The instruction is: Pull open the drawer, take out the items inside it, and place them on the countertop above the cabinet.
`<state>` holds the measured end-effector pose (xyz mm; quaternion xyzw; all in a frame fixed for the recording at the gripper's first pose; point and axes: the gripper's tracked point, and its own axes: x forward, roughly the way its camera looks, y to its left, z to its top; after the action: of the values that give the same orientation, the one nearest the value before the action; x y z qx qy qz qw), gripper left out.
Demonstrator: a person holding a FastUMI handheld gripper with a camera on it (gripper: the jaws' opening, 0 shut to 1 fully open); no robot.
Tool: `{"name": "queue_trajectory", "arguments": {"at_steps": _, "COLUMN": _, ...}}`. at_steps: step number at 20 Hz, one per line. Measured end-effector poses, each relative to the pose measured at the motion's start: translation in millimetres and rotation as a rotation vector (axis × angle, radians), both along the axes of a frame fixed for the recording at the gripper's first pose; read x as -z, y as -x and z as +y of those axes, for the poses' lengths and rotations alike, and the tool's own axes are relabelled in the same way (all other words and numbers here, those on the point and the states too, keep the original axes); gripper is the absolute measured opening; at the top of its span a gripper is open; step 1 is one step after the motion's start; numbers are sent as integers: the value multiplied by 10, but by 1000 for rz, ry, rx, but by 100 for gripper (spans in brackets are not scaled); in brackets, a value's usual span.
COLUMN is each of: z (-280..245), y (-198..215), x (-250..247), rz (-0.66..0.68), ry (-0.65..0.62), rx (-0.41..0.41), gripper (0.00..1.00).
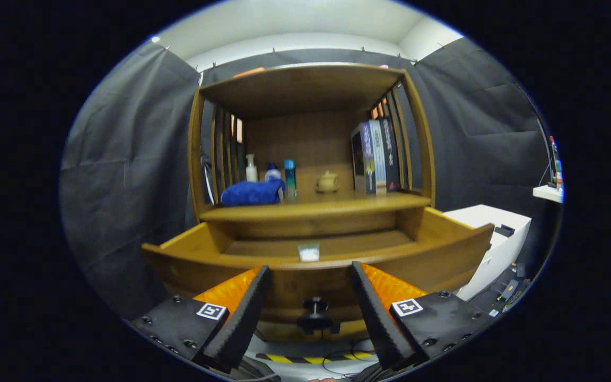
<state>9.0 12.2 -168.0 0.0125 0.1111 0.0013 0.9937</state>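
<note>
Item: small pale packet [308,252], flat on the floor of the open drawer [189,249], close behind the drawer's front board and near its middle. It is the one item I can make out in there; the front board hides part of the floor nearest me.

Bearing from my gripper [311,286]: straight ahead and beyond the fingers, past the front board and above the dark knob [314,313], which sits between the fingers lower down. I judge the next move to be up and over the board, then down onto the packet. Its long axis I cannot tell; it looks roughly square from here.

Gripper: fingers spread wide, holding nothing, neither touching the knob.

Drawer: pulled well out, so I take the opening step as done.

Countertop [369,202]: directly above and behind the drawer. It carries a blue cloth [251,192], three bottles [289,178], a small teapot [328,181] and upright books [374,156]; a bare strip runs along the front edge, which seems the likeliest place to set the packet.
</note>
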Motion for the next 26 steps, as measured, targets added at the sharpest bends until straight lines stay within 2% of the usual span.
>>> {"name": "queue_trajectory", "arguments": {"at_steps": 3, "z": -12, "y": -254, "x": -814, "rz": -111, "ry": -11, "rx": -13, "gripper": 97}}
{"name": "queue_trajectory", "arguments": {"at_steps": 6, "z": 27, "y": -646, "x": -1449, "rz": -158, "ry": 0, "rx": -44, "gripper": 96}}
{"name": "queue_trajectory", "arguments": {"at_steps": 9, "z": -5, "y": -1102, "x": -1615, "rz": -123, "ry": 122, "rx": -40, "gripper": 96}}
{"name": "queue_trajectory", "arguments": {"at_steps": 11, "z": 105, "y": -1399, "x": -1322, "rz": -5, "ry": 157, "rx": -79, "gripper": 97}}
{"name": "queue_trajectory", "arguments": {"at_steps": 13, "z": 212, "y": -1585, "x": -844, "rz": 147, "ry": 141, "rx": -113, "gripper": 97}}
{"name": "queue_trajectory", "arguments": {"at_steps": 17, "z": 218, "y": -1748, "x": 32, "rz": 391, "ry": 123, "rx": -129, "gripper": 98}}
{"name": "queue_trajectory", "arguments": {"at_steps": 21, "z": 295, "y": -1630, "x": 740, "rz": 612, "ry": 143, "rx": -146, "gripper": 99}}
{"name": "queue_trajectory", "arguments": {"at_steps": 26, "z": 272, "y": -1439, "x": 1342, "rz": 915, "ry": 132, "rx": -130, "gripper": 99}}
